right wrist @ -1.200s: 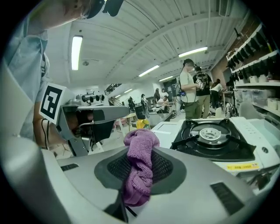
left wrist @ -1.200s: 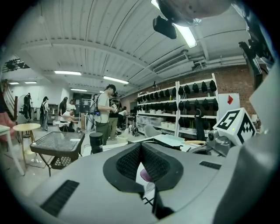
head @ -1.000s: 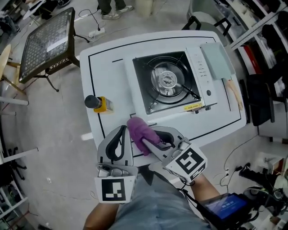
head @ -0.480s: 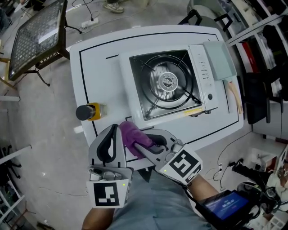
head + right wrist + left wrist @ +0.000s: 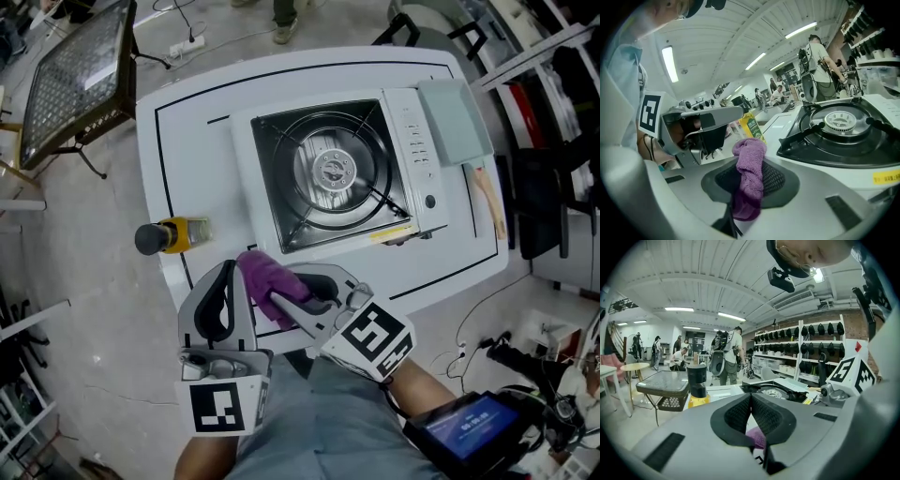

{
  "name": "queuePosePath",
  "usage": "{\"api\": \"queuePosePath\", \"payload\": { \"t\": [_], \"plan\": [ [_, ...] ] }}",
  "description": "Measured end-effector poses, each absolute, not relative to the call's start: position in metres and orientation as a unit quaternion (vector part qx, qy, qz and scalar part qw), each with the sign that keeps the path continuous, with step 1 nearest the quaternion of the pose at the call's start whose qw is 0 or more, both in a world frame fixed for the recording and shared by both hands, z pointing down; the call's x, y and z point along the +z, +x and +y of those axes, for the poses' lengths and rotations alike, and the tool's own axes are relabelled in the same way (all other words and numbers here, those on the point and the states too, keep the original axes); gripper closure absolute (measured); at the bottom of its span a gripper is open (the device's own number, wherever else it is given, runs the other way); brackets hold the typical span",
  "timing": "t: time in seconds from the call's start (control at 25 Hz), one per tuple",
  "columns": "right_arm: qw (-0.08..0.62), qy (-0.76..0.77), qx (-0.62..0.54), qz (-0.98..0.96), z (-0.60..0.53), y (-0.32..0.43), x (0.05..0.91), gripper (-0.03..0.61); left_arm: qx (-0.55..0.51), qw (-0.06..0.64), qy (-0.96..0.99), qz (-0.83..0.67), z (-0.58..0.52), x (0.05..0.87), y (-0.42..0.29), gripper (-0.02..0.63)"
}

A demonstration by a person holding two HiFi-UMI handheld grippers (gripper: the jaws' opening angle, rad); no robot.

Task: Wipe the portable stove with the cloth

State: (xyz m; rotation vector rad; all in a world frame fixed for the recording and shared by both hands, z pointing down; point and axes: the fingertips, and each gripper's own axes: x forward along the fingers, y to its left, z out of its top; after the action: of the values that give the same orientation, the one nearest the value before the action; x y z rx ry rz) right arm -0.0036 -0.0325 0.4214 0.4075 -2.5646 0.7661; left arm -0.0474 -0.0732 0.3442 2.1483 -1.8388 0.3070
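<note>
Now: your right gripper [image 5: 284,298] is clamped on the purple cloth [image 5: 265,279], just short of the portable stove [image 5: 328,173], your left gripper [image 5: 226,302] closed empty beside it; dragged over the raised pan supports [image 5: 806,132], that loose wad may snag and pull free.

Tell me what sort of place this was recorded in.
Probably an open workshop or lab rather than a home kitchen. The portable stove sits on a white table over a bare floor, racks of shelves line the wall, and several people stand in the background.
</note>
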Motion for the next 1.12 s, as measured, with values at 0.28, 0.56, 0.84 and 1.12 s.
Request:
{"api": "queuePosePath", "payload": {
  "t": [0.28,0.56,0.84,1.12],
  "plan": [
    [0.22,0.146,0.278,-0.924,-0.037,0.026,0.423,0.46,0.114,0.142,0.734,-0.654,-0.071,0.338,-0.025,0.595],
    [0.223,0.149,0.281,-0.921,-0.041,0.056,0.425,0.46,0.114,0.133,0.729,-0.662,-0.069,0.328,-0.001,0.595],
    [0.221,0.158,0.288,-0.918,-0.047,0.085,0.426,0.46,0.123,0.129,0.729,-0.661,-0.07,0.324,0.024,0.595],
    [0.216,0.177,0.296,-0.914,-0.055,0.12,0.426,0.46,0.127,0.145,0.734,-0.651,-0.072,0.326,0.056,0.595]
  ]
}}
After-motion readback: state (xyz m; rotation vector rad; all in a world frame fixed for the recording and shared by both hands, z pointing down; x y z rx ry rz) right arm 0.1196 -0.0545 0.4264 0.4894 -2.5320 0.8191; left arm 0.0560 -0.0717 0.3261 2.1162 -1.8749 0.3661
